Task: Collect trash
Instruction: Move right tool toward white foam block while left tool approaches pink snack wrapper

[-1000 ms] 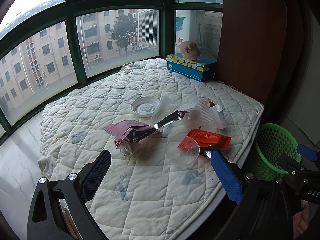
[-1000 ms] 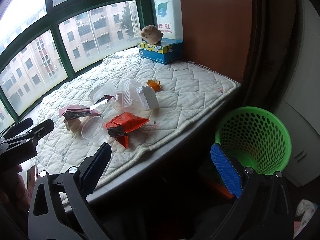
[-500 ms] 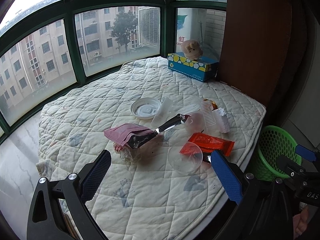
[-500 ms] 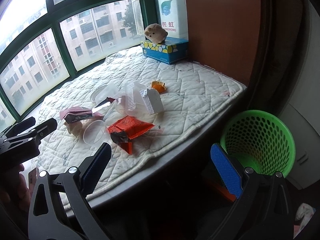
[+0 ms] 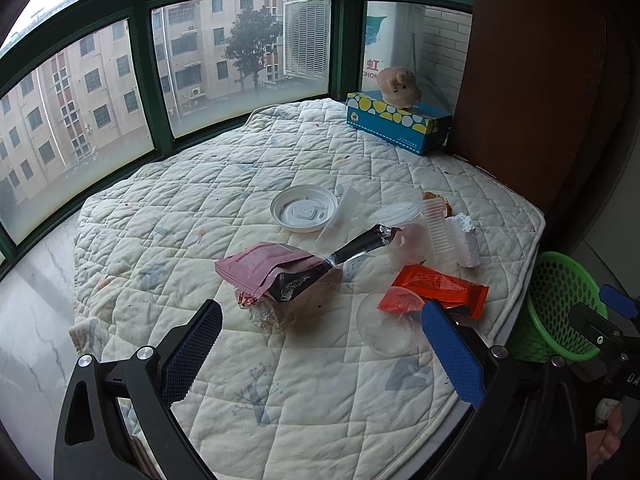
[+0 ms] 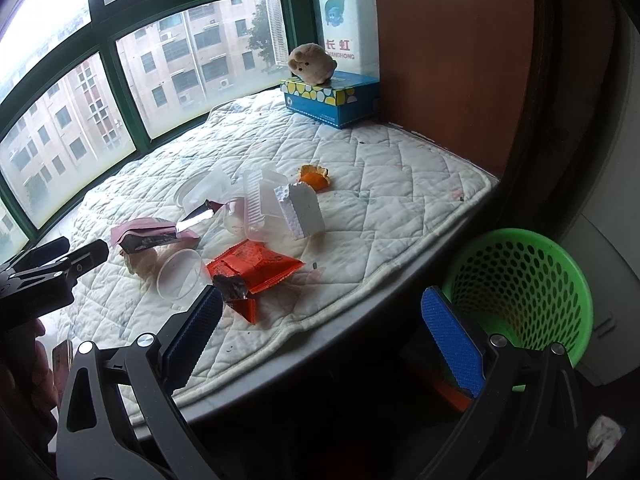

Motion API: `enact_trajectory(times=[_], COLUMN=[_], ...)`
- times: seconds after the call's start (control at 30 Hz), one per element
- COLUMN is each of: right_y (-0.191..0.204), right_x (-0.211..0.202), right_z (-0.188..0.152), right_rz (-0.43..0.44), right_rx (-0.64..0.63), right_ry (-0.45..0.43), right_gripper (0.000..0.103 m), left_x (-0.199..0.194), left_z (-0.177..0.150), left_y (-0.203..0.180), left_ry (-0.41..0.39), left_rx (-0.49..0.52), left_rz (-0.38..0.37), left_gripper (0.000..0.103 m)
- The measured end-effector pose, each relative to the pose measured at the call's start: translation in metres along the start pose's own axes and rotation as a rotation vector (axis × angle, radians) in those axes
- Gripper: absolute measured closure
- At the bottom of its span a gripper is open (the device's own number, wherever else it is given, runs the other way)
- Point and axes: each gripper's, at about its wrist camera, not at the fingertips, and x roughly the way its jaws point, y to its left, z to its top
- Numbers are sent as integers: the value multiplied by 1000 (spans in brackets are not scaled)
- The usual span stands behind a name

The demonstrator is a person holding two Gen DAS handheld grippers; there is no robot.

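Trash lies in a heap on the quilted window seat (image 5: pixel 280 392): a pink wrapper (image 5: pixel 264 266), a silver-lined dark wrapper (image 5: pixel 360 244), a red packet (image 5: pixel 436 288), a clear lid (image 5: pixel 386 330), a white lid (image 5: pixel 303 213), clear plastic pieces (image 5: pixel 438 232), white foam (image 6: pixel 302 210) and an orange peel (image 6: pixel 315 176). A green mesh basket (image 6: pixel 516 292) stands on the floor at the right. My left gripper (image 5: pixel 320 356) is open and empty above the seat's near part. My right gripper (image 6: pixel 324 332) is open and empty, over the seat's front edge.
A blue tissue box (image 5: pixel 396 122) with a plush toy (image 5: pixel 400 87) on top stands at the back by the window. A brown panel (image 6: pixel 452 60) borders the seat at the right. Green-framed windows curve around the back.
Both grippers have edged closer to the trash heap; the seat and basket have shifted a little in view. Both stay open and empty.
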Motion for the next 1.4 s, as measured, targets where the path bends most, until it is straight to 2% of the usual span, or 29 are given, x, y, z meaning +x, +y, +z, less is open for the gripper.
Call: enact_trajectory(times=[0.43, 0.8, 1.1, 1.2, 1.4], right_y=[8, 8, 12, 15, 0], right_x=[19, 52, 90, 106, 126], right_z=[19, 36, 53, 57, 62], right_rz=[29, 76, 100, 92, 118], right_rx=[-48, -59, -76, -95, -29], right_ry=[17, 62, 106, 122, 145], right_gripper=[4, 6, 11, 17, 24], left_x=[11, 18, 27, 31, 36], left_z=[13, 18, 17, 16, 14], left_y=[27, 50, 68, 72, 81], left_ry=[13, 23, 44, 54, 67], left_rx=[-18, -8, -17, -16, -21], left_rz=[27, 53, 33, 31, 12], left_gripper=[6, 6, 6, 6, 7])
